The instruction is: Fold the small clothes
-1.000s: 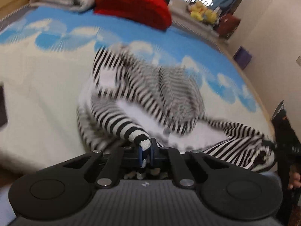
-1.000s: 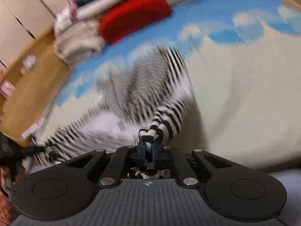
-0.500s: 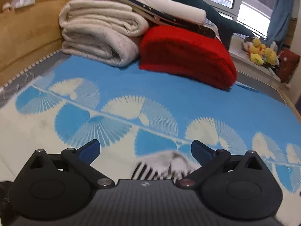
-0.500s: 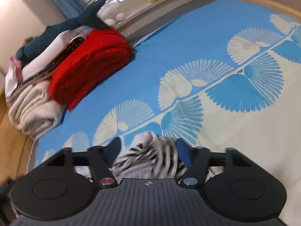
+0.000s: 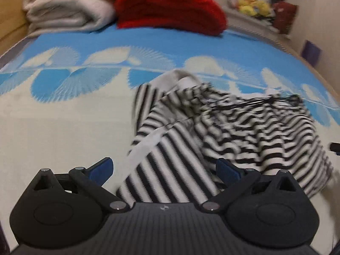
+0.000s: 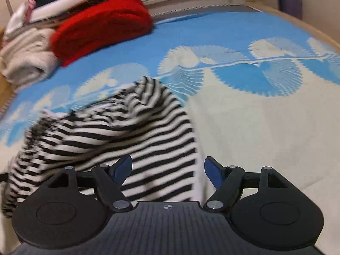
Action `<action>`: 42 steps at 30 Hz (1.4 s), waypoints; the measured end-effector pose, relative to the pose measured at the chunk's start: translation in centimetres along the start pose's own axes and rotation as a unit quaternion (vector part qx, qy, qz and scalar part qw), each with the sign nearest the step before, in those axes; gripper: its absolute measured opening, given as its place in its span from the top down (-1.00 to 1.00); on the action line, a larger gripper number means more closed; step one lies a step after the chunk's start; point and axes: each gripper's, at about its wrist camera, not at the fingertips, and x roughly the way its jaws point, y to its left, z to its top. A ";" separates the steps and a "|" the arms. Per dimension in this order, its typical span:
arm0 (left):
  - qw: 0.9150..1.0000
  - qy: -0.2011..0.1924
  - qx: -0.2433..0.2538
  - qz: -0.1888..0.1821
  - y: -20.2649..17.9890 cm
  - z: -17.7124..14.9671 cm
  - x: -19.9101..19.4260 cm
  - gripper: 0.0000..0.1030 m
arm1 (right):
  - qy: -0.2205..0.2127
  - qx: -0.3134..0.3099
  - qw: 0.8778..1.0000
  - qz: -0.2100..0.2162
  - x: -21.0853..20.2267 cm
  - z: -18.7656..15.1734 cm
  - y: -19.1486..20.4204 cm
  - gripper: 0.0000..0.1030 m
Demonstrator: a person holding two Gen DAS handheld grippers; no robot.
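Both jaws stood wide apart and held nothing: the left gripper [image 5: 164, 167] and right gripper [image 6: 167, 169] hung above the near edge of the striped garment [image 5: 223, 131]. That garment lay rumpled on the bedspread [image 5: 63, 127], on the near side of the red blanket [image 5: 170, 6]. Next grips should probably take matching corners, pinching one layer only.
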 end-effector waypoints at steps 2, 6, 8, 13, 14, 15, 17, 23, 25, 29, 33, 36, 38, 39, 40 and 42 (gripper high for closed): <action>0.999 0.016 -0.003 -0.040 -0.3 0.2 0.3 -0.99 | 0.007 0.004 1.000 -0.003 0.5 0.1 -0.3 -0.49; 0.999 0.022 0.028 -0.041 -2.5 0.4 1.7 -0.99 | 0.008 0.032 0.999 0.001 1.2 0.4 -1.1 -0.49; 0.998 0.020 0.040 -0.043 -3.5 0.8 2.4 -0.99 | 0.006 0.042 0.999 0.002 1.9 0.9 -1.1 -0.49; 0.998 0.058 0.025 -0.026 -5.5 1.4 5.6 -0.93 | 0.011 0.047 0.999 0.002 4.5 2.2 -0.2 -0.50; 0.998 0.058 0.029 -0.020 -5.7 1.5 6.1 -0.66 | 0.016 0.046 0.999 0.001 5.0 2.4 0.0 -0.50; 0.998 0.056 0.032 -0.022 -5.9 1.7 6.3 -0.19 | 0.022 0.045 0.999 0.003 5.5 2.6 0.2 -0.50; 0.998 0.048 0.019 -0.030 -5.7 2.3 6.2 0.09 | 0.028 0.045 0.998 0.018 6.1 3.0 0.8 -0.51; 0.997 0.035 -0.060 -0.038 -3.1 3.5 5.7 0.67 | 0.012 0.080 0.992 0.095 7.1 3.7 1.9 -0.31; 0.996 0.021 -0.079 -0.046 -2.5 4.0 4.8 0.74 | 0.021 0.077 0.992 0.100 8.0 3.7 2.3 0.50; 0.994 -0.052 -0.067 -0.062 -2.4 5.8 1.3 0.76 | -0.048 0.055 0.994 0.078 6.5 4.5 2.8 0.93; 0.994 -0.088 -0.066 -0.023 -1.6 7.2 1.2 0.76 | -0.134 0.052 0.986 0.081 3.8 5.6 2.7 0.93; 0.994 -0.066 -0.084 0.011 -0.5 7.9 4.4 0.76 | -0.126 0.043 0.990 0.057 4.3 5.6 2.8 0.90; 0.994 -0.042 -0.101 0.022 0.7 8.0 6.5 0.76 | -0.089 0.044 0.994 0.047 5.5 5.3 2.6 0.87; 0.993 -0.035 -0.110 0.020 1.3 8.1 7.1 0.76 | -0.072 0.043 0.995 0.045 6.0 5.3 2.6 0.76; 0.992 -0.032 -0.120 0.017 1.8 8.2 7.6 0.76 | -0.058 0.044 0.996 0.042 6.4 5.3 2.5 0.69; 0.990 -0.034 -0.132 0.021 2.7 8.3 8.0 0.76 | -0.056 0.047 0.997 0.039 6.3 5.2 2.3 0.30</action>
